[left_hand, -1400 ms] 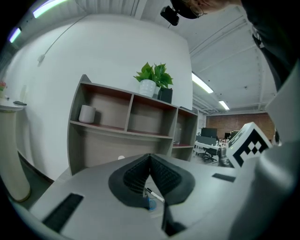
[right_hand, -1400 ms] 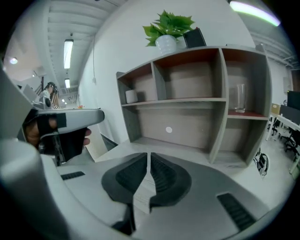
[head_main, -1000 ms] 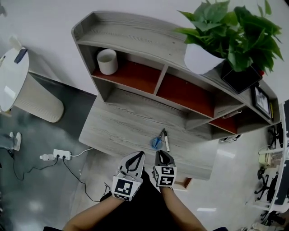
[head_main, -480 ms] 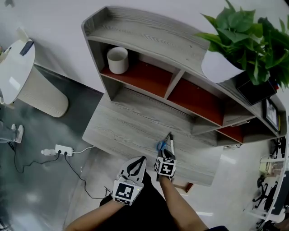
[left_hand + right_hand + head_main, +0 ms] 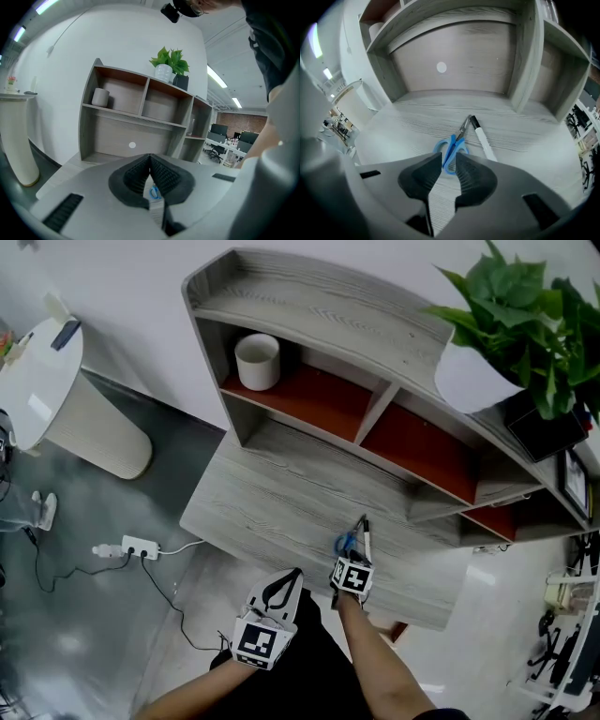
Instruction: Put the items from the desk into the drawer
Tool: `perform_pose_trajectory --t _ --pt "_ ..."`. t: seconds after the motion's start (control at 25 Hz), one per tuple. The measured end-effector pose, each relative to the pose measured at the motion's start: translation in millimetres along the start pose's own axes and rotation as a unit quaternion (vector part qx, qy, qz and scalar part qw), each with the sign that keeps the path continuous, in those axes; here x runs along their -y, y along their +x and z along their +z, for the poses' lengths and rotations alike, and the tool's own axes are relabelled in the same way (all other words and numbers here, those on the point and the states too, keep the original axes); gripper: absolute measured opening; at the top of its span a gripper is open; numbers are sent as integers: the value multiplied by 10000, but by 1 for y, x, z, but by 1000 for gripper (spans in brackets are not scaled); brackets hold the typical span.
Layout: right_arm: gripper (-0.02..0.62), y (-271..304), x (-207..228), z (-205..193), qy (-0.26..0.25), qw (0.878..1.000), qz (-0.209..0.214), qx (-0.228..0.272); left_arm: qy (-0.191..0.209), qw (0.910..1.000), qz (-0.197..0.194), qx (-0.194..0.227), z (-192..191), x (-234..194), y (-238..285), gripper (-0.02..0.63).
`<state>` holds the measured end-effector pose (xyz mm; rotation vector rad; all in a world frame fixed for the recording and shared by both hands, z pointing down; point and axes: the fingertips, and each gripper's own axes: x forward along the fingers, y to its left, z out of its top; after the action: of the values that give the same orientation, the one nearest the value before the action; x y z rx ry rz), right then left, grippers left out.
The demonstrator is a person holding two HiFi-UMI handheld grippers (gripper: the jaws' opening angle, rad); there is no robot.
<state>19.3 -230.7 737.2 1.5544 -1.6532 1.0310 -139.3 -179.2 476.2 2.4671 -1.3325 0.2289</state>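
- Scissors (image 5: pixel 451 149) right under my nose: blue loops toward me, blades shut and pointing away, lying flat on the desk (image 5: pixel 525 140) near its front edge.
- My right gripper (image 5: pixel 449 160) hovers over those loops. Its jaws are only a narrow slit apart, and I judge they have hold of nothing; one loop shows in the gap.
- My left gripper (image 5: pixel 150 159) hangs low by my body, short of the desk edge. Its pads meet at the tips with nothing between them, and the scissors show only beyond.
- The step in hand looks like picking up the scissors. That slit seems too tight, so I'd spread the jaws wider and set the pads down on either side of the neck where the loops join. Then I'd squeeze firmly and lift straight up, so the blades don't sweep the pen (image 5: pixel 483 140).
- The pen is white with a black cap and lies just right of the blades. Whether they touch I cannot tell.
- I can make out no open drawer, and my left gripper is free to deal with that.
- Farther off is the shelf unit (image 5: pixel 309 306), with a white cup (image 5: pixel 257 361) in its left bay and a plant (image 5: pixel 525 306) on top at right.
- Writing: none I can read. There are only square markers on my cubes (image 5: pixel 255 641), and the pen barrel looks blank.
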Motion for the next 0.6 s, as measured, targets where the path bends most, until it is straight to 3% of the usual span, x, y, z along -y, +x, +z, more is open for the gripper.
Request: perform_pose_trajectory --t 0.32,0.6 --pt "100 18 0 1 313 9994 -32 -164 -82 9997 211 -137 -12 -10 -11 12" --pt "104 29 6 -4 69 9992 -307 -263 -215 9986 473 -97 -8 -26 -12 12"
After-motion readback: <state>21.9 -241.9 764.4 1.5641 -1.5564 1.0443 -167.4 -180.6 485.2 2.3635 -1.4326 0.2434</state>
